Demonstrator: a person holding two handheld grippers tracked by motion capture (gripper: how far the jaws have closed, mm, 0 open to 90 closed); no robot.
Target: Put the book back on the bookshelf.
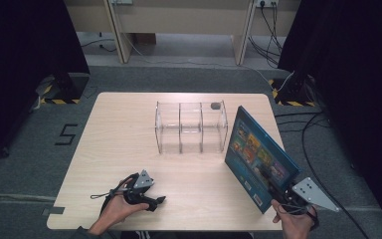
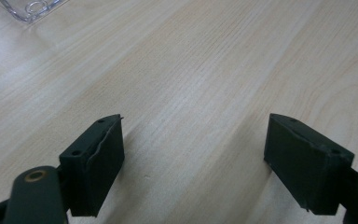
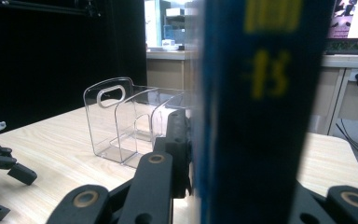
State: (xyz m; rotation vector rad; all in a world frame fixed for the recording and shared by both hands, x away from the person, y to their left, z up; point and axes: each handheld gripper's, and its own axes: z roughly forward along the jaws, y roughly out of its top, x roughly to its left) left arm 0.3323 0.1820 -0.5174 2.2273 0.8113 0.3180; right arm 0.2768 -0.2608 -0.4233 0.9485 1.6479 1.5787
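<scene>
The blue book stands tilted on edge above the table's right side, just beside the clear divided rack, clamped in the right gripper's jaws, seemingly for slotting in, while the left gripper rests on the table with jaws apart and empty.

Overhead and right gripper views share the clear organizer.

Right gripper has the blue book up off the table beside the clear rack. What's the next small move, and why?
Probably carry the blue book left toward the clear rack and line its edge up over a slot. The right gripper is shut on the book, which stands tilted, right of the rack and apart from it. The left gripper rests open on the table.
</scene>
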